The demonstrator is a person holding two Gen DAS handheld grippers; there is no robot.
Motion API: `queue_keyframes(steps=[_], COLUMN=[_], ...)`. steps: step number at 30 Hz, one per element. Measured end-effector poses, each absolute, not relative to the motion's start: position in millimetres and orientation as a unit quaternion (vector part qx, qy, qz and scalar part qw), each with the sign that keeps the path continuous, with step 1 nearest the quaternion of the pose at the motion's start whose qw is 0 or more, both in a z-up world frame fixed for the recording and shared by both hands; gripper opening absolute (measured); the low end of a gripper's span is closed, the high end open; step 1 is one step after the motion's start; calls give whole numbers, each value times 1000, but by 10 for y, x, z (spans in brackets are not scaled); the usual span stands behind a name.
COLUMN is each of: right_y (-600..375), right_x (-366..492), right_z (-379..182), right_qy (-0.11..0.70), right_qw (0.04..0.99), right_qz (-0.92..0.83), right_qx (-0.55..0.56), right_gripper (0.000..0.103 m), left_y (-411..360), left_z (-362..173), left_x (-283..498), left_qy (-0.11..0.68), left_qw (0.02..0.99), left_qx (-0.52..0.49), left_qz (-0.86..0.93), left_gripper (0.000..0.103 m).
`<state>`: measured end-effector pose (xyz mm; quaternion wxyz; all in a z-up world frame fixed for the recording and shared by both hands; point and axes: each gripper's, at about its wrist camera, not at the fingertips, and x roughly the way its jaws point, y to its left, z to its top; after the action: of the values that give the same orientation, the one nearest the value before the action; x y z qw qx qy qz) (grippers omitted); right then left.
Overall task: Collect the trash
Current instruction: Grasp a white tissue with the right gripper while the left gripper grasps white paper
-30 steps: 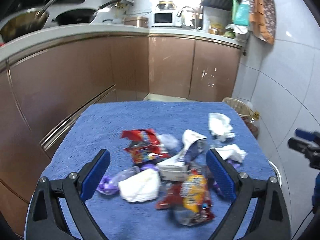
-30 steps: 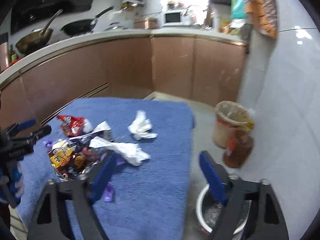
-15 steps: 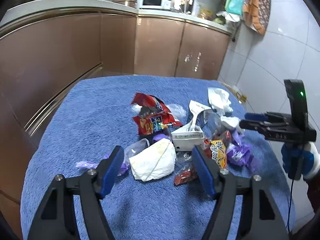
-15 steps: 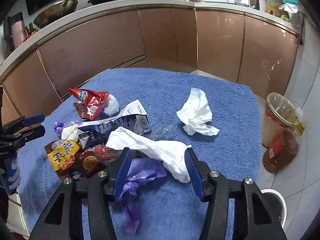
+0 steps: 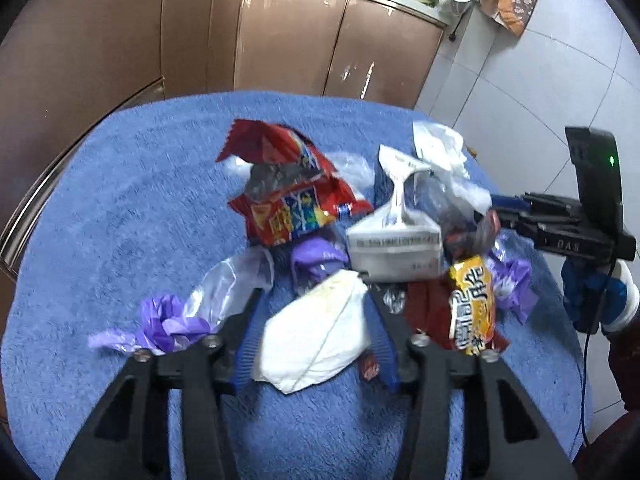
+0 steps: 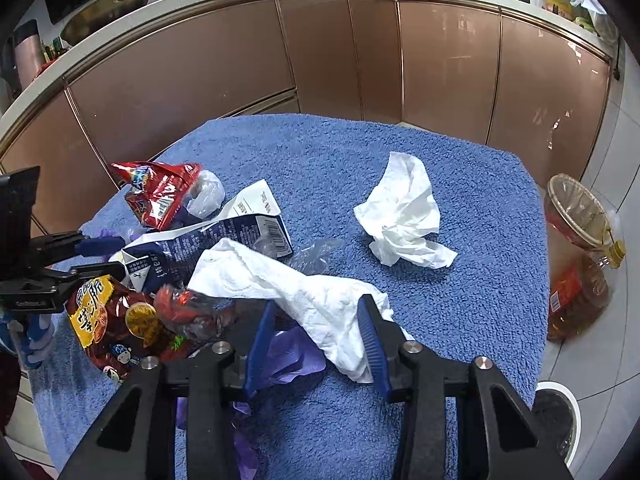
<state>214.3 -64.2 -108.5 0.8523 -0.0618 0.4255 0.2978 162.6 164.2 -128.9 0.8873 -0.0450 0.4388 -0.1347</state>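
Both tools have dropped onto the pile since the earlier frames. Our left tool [image 5: 314,330] is narrowed around a white wad [image 5: 316,340]; our right tool [image 6: 318,334] likewise brackets a long tissue [image 6: 288,280]; neither is visibly clamped. We should pinch only paper, not the desk [image 6: 460,184] towel. One bin [image 6: 576,208] beside the desk looks lined, its contents unseen.
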Motion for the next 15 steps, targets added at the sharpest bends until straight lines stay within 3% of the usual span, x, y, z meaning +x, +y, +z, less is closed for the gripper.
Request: queue_keyframes(steps=[5,9,15], right_y=[-623,-676,-782], right_x=[2135,2086,1902], right_z=[-1111,-1054,-834], right_qy=[421,412,391], right_qw=[854,858,867], right_qz=[302,303,306], right_qx=[-59,-53,-53], right_gripper=[10,6,4], left_y=[1608,1639,1726], left_z=[-1302,-1228,-1052], left_x=[1509,1416,1203], left_qy=[437,428,404], left_qw=[888,894,907], left_qx=[-44,-49,-62], left_qz=[-132,-125,-102], left_gripper=[12,1,0])
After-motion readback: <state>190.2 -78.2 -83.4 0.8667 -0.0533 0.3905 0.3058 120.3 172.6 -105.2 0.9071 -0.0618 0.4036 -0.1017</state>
